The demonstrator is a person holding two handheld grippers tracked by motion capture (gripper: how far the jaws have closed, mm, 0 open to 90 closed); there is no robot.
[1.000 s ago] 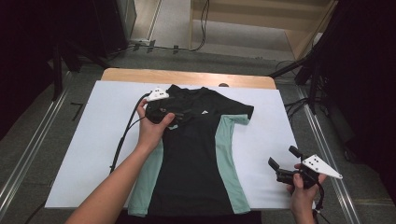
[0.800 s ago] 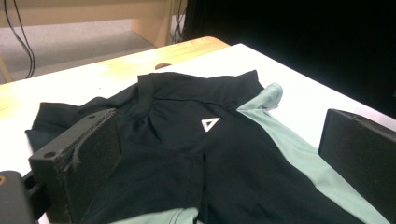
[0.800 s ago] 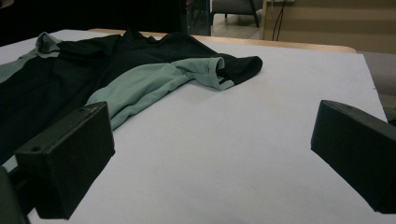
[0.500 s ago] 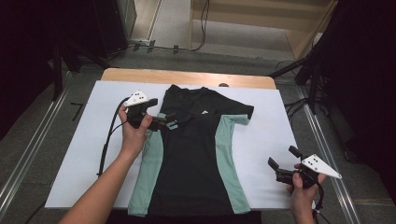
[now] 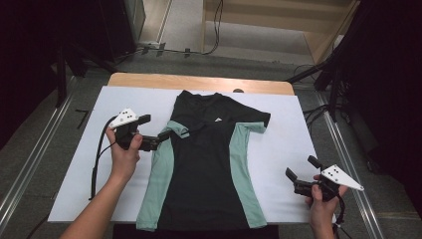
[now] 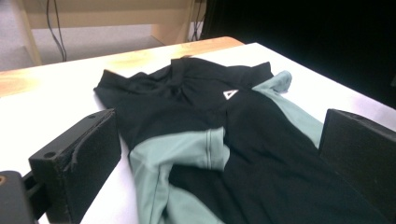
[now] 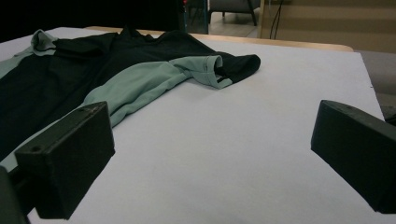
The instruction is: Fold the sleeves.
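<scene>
Right gripper [image 5: 302,175]: nearest the person, held low over the bare white sheet at the right front; fingers [image 7: 65,175] spread wide, nothing between them. Judged to be waiting its turn, well apart from the garment.
Right hand [image 5: 321,206]: wrapped round the gripper body, cable trailing down behind it.
Left gripper [image 5: 155,132]: just beside the shirt's left sleeve; its fingers [image 6: 77,168] have just been opening and now stand wide, with the sleeve lying on the sheet in front of them, not pressed by either pad. Judged a release after folding the sleeve in.
Left hand [image 5: 124,149]: grips the gripper from behind, forearm coming in from the bottom edge.
Shirt [image 5: 209,164]: black with green side panels, laid flat, collar away from the person, hem at the near edge; centred on the sheet.
Left sleeve [image 6: 187,149]: folded inward over the body, which suits a folding job at an early stage.
Right sleeve [image 7: 219,67]: also turned in, its cuff resting on the sheet.
White sheet [image 5: 74,164]: covers the bench and gives a clean, even folding surface.
Bench [image 5: 199,82]: wooden edge shows beyond the sheet.
Containers: no bin, box or tray on the bench.
</scene>
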